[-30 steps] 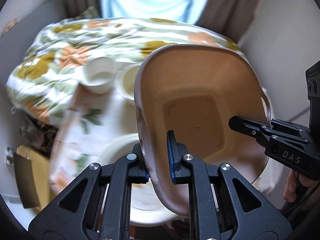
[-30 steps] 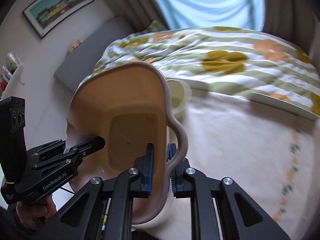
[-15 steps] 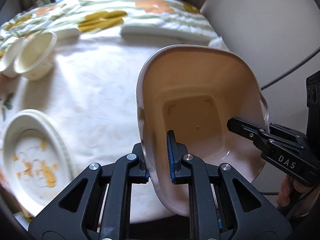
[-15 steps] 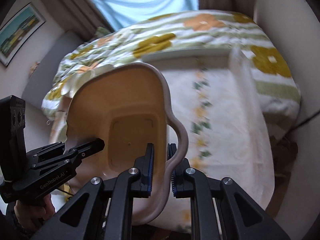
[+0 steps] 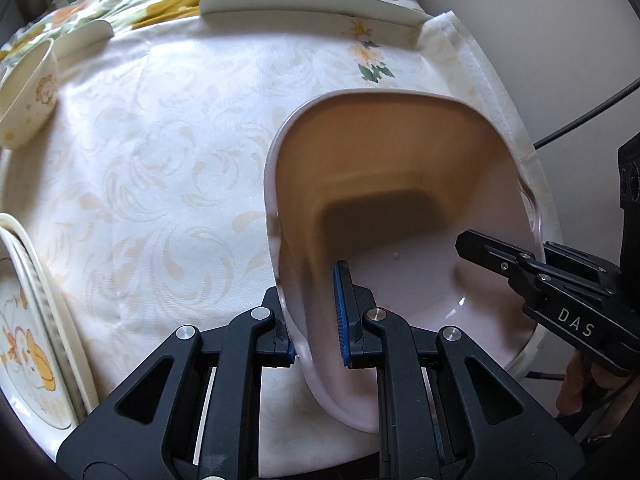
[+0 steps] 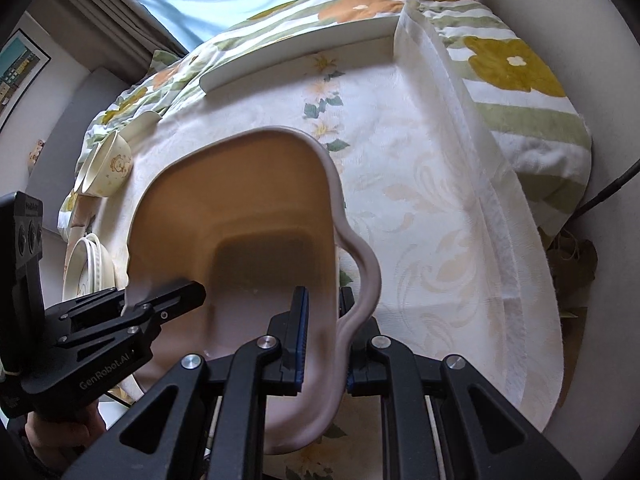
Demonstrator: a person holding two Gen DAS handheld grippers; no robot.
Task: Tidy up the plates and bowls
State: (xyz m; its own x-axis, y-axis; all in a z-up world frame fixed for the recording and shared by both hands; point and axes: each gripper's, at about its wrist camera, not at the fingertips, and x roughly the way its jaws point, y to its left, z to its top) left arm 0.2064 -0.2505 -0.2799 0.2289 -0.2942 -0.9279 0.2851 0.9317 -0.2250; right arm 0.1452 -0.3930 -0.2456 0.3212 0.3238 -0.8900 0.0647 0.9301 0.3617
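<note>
Right wrist view alone shows a framed picture [image 6: 20,64] upper left; both grippers' jaws clamped on one pink tub [image 5: 400,184], two bowls [image 6: 106,168] stacked.

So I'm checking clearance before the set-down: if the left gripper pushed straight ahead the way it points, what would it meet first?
The left gripper is already clamped on the pink basin, so that moves with it. Beyond, its line slopes down onto bare tablecloth, probably well short of the tray rim; depth is uncertain.

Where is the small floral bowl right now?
The small floral bowl sits at the table's far left edge in the left wrist view, beyond the stacked plates.
</note>
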